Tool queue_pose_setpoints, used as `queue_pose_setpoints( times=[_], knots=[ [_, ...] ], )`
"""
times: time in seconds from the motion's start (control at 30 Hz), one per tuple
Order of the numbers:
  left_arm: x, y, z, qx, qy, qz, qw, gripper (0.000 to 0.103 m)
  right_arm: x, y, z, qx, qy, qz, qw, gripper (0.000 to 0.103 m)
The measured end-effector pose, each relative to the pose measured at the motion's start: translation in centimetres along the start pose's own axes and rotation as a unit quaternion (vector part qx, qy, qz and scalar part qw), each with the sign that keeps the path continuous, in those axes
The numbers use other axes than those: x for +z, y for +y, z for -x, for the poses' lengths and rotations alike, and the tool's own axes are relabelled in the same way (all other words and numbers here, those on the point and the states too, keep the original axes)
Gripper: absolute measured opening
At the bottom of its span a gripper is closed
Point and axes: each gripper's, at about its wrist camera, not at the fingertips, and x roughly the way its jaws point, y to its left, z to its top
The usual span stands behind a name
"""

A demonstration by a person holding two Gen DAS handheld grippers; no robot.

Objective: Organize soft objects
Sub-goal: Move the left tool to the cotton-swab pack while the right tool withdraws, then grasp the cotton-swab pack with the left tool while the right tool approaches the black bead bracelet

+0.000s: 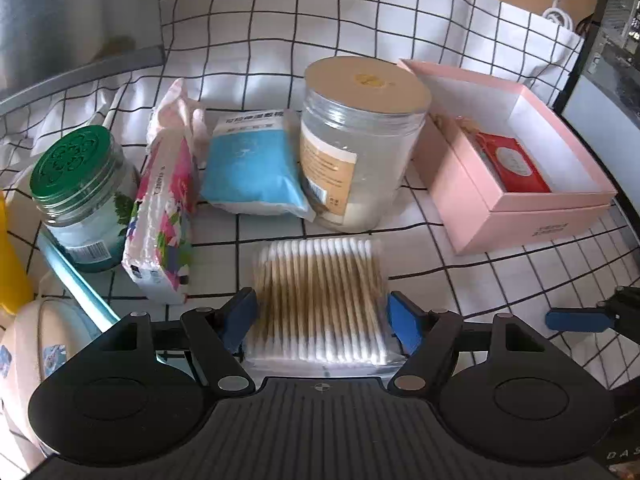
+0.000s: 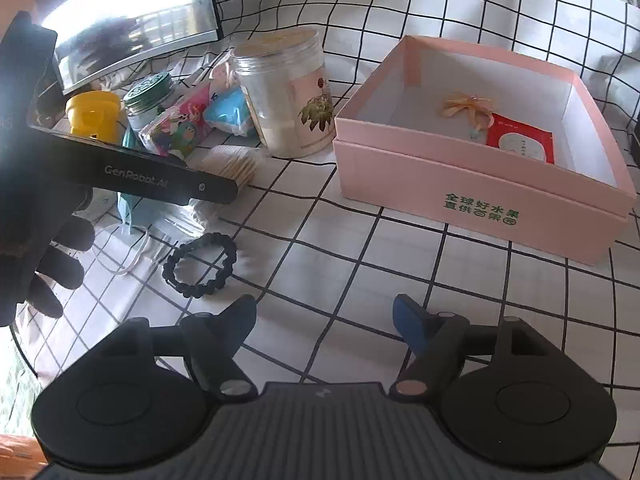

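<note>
My left gripper (image 1: pixel 322 312) has its blue pads on both sides of a clear pack of cotton swabs (image 1: pixel 320 300); the pads touch its edges. The pack also shows in the right wrist view (image 2: pixel 232 164), under the left gripper's body. A floral tissue pack (image 1: pixel 160 220), a blue soft pack (image 1: pixel 252 172), and a pink open box (image 1: pixel 516 184) lie beyond. The box (image 2: pixel 480 200) holds a red packet (image 2: pixel 520 144) and a ribbon bow (image 2: pixel 468 108). My right gripper (image 2: pixel 324 320) is open and empty over the checked cloth.
A big clear jar (image 1: pixel 360 144) with a tan lid and a green-lidded jar (image 1: pixel 80 196) stand behind the swabs. A black bead bracelet (image 2: pixel 200 264), a yellow container (image 2: pixel 94 116), a face mask (image 2: pixel 136 208) and a mirror (image 2: pixel 132 20) are at the left.
</note>
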Motion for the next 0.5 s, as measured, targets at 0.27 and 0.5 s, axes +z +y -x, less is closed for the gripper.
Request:
queue_pose_setpoints(
  times=[0.27, 0.5],
  knots=[
    [0.0, 0.6, -0.6, -0.004, 0.006, 0.007, 1.0000, 0.077, -0.5, 1.4, 0.8, 0.018, -0.005, 0.019, 1.000, 0.076],
    [0.4, 1.9, 3.2, -0.064, -0.011, 0.047, 0.9968, 0.069, -0.4, 5.0, 0.9, 0.045, -0.026, 0.075, 0.996, 0.076]
  ],
)
